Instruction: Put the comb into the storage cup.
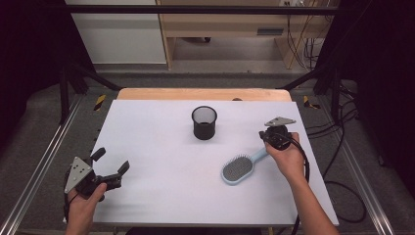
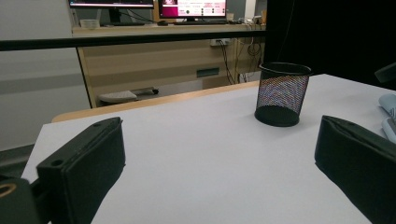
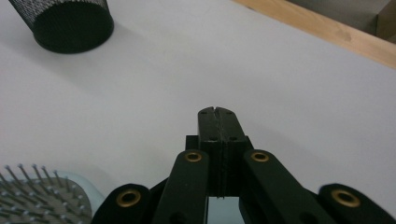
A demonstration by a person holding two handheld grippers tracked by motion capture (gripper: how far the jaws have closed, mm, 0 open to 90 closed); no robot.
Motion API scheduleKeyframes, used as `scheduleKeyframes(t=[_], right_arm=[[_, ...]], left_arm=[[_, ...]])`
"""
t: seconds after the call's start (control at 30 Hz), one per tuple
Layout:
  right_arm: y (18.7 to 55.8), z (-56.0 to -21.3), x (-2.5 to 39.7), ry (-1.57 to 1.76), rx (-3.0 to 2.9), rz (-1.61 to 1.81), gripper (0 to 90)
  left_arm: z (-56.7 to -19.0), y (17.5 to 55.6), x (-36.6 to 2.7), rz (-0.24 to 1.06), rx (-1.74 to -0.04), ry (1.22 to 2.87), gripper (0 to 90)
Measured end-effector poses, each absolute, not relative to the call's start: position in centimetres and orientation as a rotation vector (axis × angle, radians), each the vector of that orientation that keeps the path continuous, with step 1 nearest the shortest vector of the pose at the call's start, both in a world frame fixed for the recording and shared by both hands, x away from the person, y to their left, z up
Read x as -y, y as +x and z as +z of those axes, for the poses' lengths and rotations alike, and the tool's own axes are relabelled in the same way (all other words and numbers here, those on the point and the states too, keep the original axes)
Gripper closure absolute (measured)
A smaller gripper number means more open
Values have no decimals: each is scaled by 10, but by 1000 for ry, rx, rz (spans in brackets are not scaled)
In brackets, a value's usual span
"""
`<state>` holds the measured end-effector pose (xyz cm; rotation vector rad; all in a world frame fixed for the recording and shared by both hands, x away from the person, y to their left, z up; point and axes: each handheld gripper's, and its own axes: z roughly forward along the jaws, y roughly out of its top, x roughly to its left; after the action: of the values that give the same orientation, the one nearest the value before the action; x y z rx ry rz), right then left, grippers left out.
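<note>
A light blue hairbrush (image 1: 238,169) lies bristles up on the white table (image 1: 161,147), its handle pointing toward my right gripper (image 1: 274,134). In the right gripper view, the right gripper (image 3: 218,112) is shut, pads pressed together with nothing between them, and the brush head (image 3: 39,196) sits at the lower left, with the handle passing under the gripper. A black mesh cup (image 1: 204,122) stands upright at the table's middle back. Near the front left corner, my left gripper (image 1: 110,160) is held open and empty. In the left gripper view, the left gripper (image 2: 219,149) faces the cup (image 2: 282,93).
A wooden strip (image 1: 203,94) runs along the table's far edge. Metal rails (image 1: 44,156) flank both sides, and cables (image 1: 342,147) trail on the floor at the right. Bare white surface lies between the two grippers.
</note>
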<state>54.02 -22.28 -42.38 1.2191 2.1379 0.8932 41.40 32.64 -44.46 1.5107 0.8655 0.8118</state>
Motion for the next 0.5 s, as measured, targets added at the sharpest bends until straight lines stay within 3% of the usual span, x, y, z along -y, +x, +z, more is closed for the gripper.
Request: scheduleKeyframes(t=[0.5], right_arm=[[547, -451, 225, 1276, -2213, 754, 900]], left_arm=[[-444, 414, -325, 812, -854, 1522, 20]])
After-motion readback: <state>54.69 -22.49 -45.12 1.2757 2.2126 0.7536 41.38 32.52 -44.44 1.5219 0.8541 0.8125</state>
